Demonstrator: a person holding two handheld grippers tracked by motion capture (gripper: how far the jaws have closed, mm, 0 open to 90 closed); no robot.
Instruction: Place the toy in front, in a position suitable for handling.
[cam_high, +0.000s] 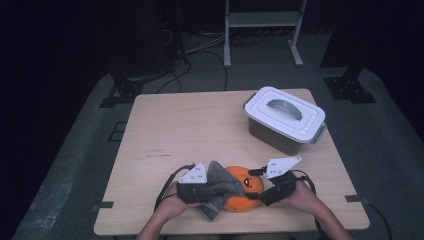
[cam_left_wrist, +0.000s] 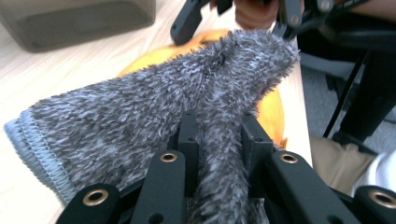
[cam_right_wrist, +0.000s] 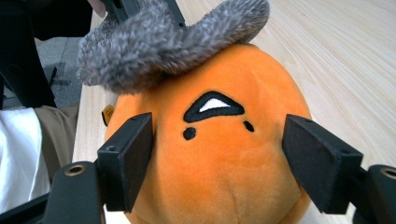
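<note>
Grey fuzzy cloth (cam_left_wrist: 154, 116) sits pinched between my left fingers (cam_left_wrist: 188, 140), a fold of it clamped tight so I can drag it over the toy. Largest item: the pale wooden surface (cam_high: 190, 130), carrying everything. Next, the lidded grey storage box (cam_high: 285, 119) at the far right, handle down, well apart from the work. Then the orange plush toy (cam_right_wrist: 219, 154) at the near edge, lying with its stitched black-and-white face up. My right fingers (cam_right_wrist: 315, 163) stand spread on either side of it; whether the pads press the plush I cannot tell, though I judge they are there to steady it. The cloth drapes over the toy's top, touching it, likely for wiping or covering. No brand, label or readable writing; a small tag at the toy's side is too small to read.
</note>
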